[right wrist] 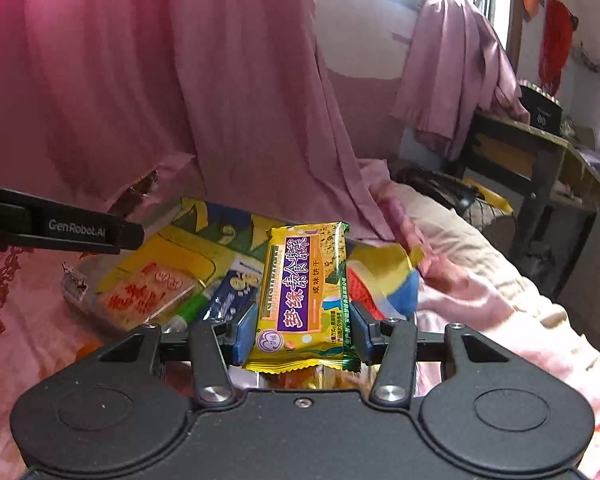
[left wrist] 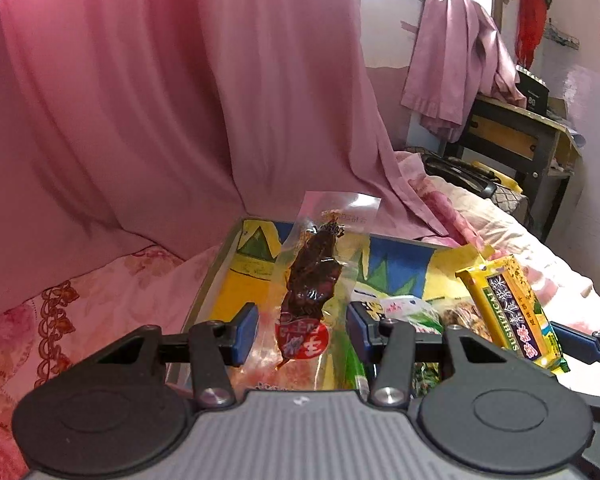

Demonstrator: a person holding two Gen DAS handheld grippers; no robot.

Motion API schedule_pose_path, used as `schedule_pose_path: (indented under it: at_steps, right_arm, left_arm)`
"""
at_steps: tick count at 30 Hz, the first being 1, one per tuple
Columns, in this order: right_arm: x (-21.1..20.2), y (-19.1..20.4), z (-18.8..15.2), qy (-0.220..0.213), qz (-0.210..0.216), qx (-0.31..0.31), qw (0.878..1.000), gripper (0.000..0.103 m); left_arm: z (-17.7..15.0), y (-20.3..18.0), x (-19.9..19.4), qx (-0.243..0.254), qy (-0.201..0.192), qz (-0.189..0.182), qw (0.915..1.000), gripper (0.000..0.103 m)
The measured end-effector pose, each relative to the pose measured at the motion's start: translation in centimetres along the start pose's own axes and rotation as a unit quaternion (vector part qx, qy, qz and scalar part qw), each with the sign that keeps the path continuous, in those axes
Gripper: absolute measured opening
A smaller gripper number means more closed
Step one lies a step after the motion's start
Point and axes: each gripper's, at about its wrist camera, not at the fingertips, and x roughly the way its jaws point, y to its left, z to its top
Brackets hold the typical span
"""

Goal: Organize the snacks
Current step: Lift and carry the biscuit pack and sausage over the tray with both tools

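Right gripper (right wrist: 302,330) clamped on glossy yellow biscuit packet (right wrist: 304,296); left gripper (left wrist: 302,330) pinching clear vacuum pouch (left wrist: 312,280).

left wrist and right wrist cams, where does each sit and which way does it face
Left wrist: on the left hand-held gripper, facing the pink curtain; its blue pads flank a clear meat pack.
Right wrist: on the right hand-held gripper, facing likewise, pads gripping the yellow biscuit pack.
Shared: the biscuit pack, the colourful tray, the curtain; each shows the other gripper.
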Motion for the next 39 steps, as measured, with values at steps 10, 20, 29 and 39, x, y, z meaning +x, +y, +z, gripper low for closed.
schedule_pose_path:
  at_steps: [10,20,29,39]
  right_arm:
    - [3.5,0.2,1.1,-0.008,-0.003,0.003,1.0,0.051]
    - [6.1,-0.3,1.7,0.002,0.001,0.03,1.0,0.051]
    - [7.5,0.2,1.1,0.012,0.005,0.024,1.0,0.05]
    - [9.6,1.4,0.4,0.031,0.016,0.017,0.999,0.04]
  left_arm:
    - [0.2,1.7,3.3,-0.024,0.013,0.015,0.9995,0.052]
    - [0.1,2.3,5.2,-0.026,0.021,0.018,0.9993,0.052]
    - [-0.4,2.2,6.4,-0.027,0.039,0.013,0.9988,0.052]
    - [-1.0,2.3,7.6,-0.014,0.073,0.026,0.9969,0.052]
